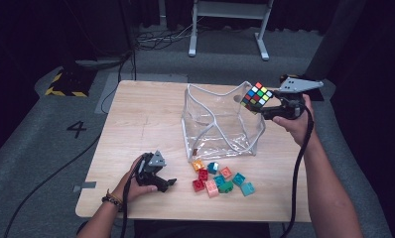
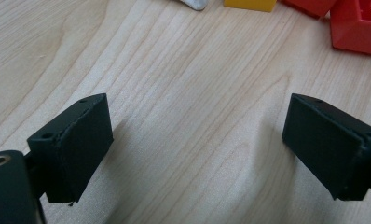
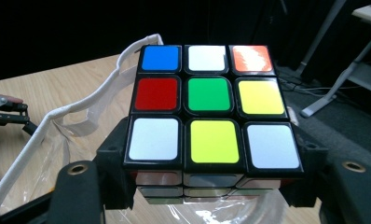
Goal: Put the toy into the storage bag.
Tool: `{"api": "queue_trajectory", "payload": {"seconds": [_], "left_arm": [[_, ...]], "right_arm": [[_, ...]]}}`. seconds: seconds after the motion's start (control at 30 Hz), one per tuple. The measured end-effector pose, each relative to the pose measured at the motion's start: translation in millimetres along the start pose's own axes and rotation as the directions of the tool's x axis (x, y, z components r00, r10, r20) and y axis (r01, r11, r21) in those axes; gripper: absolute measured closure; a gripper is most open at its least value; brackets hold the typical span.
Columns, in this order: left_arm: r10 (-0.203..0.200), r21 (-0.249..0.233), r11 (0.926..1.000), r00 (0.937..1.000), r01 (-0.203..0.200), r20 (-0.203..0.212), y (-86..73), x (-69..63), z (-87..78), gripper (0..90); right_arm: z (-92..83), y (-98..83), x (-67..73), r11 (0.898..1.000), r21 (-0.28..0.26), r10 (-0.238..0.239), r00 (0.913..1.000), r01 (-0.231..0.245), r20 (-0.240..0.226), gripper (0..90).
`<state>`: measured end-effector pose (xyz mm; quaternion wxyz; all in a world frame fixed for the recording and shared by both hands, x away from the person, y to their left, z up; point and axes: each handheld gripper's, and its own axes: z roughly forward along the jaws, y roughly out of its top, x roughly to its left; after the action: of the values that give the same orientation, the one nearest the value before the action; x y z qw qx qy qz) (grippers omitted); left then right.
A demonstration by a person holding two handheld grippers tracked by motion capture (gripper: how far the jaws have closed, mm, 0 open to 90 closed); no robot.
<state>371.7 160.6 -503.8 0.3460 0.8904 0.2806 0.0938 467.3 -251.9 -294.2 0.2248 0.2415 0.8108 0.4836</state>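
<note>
Several bricks [image 1: 219,180] beside clear bag [image 1: 220,124].

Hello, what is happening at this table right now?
A person works with two handheld grippers. The right gripper holds a puzzle cube in the air above the rim of a clear bag. The left gripper rests open on the table, holding nothing. Small toy bricks lie loose in front of the bag.
</note>
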Motion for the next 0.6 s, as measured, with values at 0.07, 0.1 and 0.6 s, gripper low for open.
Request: {"api": "queue_trajectory", "payload": {"seconds": [0.07,0.1,0.6], "left_arm": [[-0.001,0.0,1.0,1.0,0.001,0.0,0.0,-0.1,0.0,8.6],[0.001,0.0,1.0,1.0,-0.001,-0.002,0.0,0.0,-0.1,8.6],[0.005,0.002,1.0,1.0,-0.005,-0.003,-0.1,0.2,0.0,8.6]], "right_arm": [[3.1,0.4,-0.7,1.0,0.008,-0.004,1.0,0.004,-0.009,34.2],[9.2,1.7,-1.3,1.0,0.025,-0.005,0.9998,0.005,-0.02,34.2],[56.7,10.9,-8.8,0.987,0.14,-0.061,0.9875,0.082,-0.145,34.2]]}}
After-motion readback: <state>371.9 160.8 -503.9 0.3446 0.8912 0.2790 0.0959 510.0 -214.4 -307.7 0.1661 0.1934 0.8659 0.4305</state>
